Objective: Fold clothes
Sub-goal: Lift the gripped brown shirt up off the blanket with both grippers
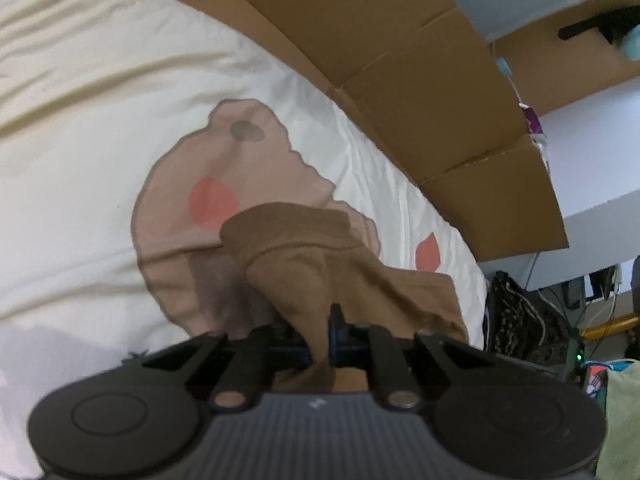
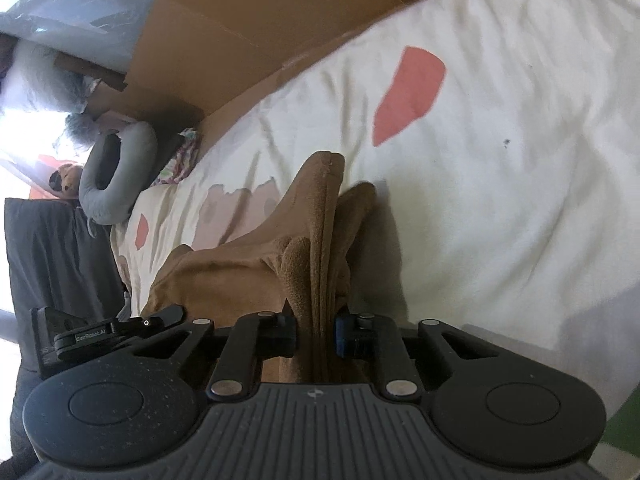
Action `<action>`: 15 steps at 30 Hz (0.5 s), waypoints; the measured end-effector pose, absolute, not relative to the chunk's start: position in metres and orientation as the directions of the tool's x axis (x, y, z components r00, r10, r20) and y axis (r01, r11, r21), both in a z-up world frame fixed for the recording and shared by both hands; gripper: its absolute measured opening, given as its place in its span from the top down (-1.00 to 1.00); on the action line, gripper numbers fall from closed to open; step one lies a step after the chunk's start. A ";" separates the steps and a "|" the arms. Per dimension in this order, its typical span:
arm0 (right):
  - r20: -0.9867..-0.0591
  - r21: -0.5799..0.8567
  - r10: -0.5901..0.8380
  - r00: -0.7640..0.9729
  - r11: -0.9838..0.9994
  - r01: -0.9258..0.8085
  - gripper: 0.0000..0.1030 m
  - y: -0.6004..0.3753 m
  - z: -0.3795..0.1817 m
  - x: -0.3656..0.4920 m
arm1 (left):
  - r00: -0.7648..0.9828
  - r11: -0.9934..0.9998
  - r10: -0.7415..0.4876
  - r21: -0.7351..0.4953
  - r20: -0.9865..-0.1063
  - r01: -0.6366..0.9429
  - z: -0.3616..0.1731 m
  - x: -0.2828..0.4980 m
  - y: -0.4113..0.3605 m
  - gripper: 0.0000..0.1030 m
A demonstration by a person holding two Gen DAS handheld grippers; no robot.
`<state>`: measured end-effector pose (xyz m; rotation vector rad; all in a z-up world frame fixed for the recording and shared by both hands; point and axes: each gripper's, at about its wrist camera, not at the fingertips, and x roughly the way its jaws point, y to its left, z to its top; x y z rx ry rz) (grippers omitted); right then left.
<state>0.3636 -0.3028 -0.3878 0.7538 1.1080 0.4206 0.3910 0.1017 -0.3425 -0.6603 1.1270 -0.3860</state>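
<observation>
Left wrist view: brown garment [image 1: 304, 256] bunches at lower centre on the cream bedsheet [image 1: 80, 120], pinched by the left gripper [image 1: 318, 344]. Right gripper [image 2: 316, 336] also clamps a thick fold. Uneven lifting could let the bunched cloth slip or skew the crease.

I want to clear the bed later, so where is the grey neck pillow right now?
In the right wrist view, the grey neck pillow lies at far left on the bed's end, beside the cardboard.
</observation>
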 end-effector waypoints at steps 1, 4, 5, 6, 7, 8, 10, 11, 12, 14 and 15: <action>-0.644 0.723 0.645 0.411 0.689 0.050 0.70 -0.302 -0.383 0.362 | 0.398 0.753 -0.589 -0.656 -0.703 -0.046 -0.339 0.389 0.101 0.83; -0.636 0.721 0.641 0.430 0.692 0.034 0.72 -0.298 -0.370 0.355 | 0.408 0.768 -0.568 -0.638 -0.715 -0.050 -0.324 0.380 0.097 0.83; -0.633 0.720 0.641 0.434 0.693 0.028 0.72 -0.297 -0.366 0.352 | 0.411 0.773 -0.561 -0.632 -0.719 -0.050 -0.318 0.378 0.096 0.83; -0.631 0.720 0.641 0.438 0.693 0.023 0.72 -0.296 -0.361 0.349 | 0.414 0.776 -0.557 -0.629 -0.720 -0.049 -0.312 0.375 0.094 0.83; -0.628 0.720 0.641 0.441 0.694 0.017 0.73 -0.295 -0.356 0.346 | 0.417 0.779 -0.554 -0.626 -0.721 -0.047 -0.306 0.372 0.093 0.83; -0.626 0.718 0.640 0.446 0.696 0.008 0.73 -0.293 -0.349 0.343 | 0.419 0.782 -0.550 -0.621 -0.722 -0.044 -0.298 0.369 0.092 0.84; -0.620 0.714 0.638 0.457 0.700 -0.011 0.74 -0.292 -0.334 0.338 | 0.426 0.788 -0.542 -0.615 -0.724 -0.043 -0.283 0.364 0.089 0.84; -0.616 0.712 0.638 0.462 0.702 -0.019 0.74 -0.291 -0.326 0.335 | 0.431 0.789 -0.539 -0.613 -0.724 -0.043 -0.275 0.362 0.088 0.84; -0.613 0.712 0.638 0.467 0.702 -0.025 0.74 -0.291 -0.318 0.332 | 0.438 0.790 -0.535 -0.611 -0.722 -0.043 -0.266 0.359 0.087 0.84; -0.606 0.709 0.640 0.472 0.704 -0.045 0.74 -0.289 -0.300 0.325 | 0.453 0.793 -0.526 -0.607 -0.719 -0.043 -0.248 0.353 0.085 0.84; -0.605 0.704 0.638 0.475 0.708 -0.054 0.75 -0.287 -0.291 0.322 | 0.459 0.797 -0.522 -0.603 -0.719 -0.040 -0.239 0.350 0.083 0.84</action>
